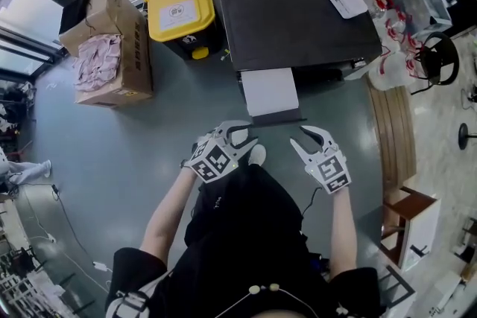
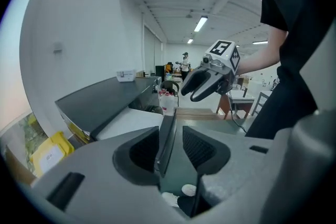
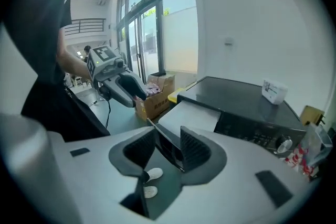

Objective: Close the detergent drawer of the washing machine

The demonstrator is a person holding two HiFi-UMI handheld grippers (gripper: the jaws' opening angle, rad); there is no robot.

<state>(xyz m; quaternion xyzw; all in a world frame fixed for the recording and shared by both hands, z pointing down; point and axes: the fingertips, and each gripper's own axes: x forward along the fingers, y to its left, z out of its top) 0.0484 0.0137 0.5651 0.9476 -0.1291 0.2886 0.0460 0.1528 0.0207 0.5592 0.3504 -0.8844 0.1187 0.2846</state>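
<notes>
I see the washing machine with its white detergent drawer pulled out toward me. My left gripper and right gripper sit near the drawer's front corners, both with jaws apart, gripping nothing.

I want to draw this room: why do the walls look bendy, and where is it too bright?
Left gripper view: the wide lens bends the white wall and darkens the corners. Right gripper view: the tall glass windows glare pale. Head view: even light, the dark grey washing machine top sharp.
</notes>
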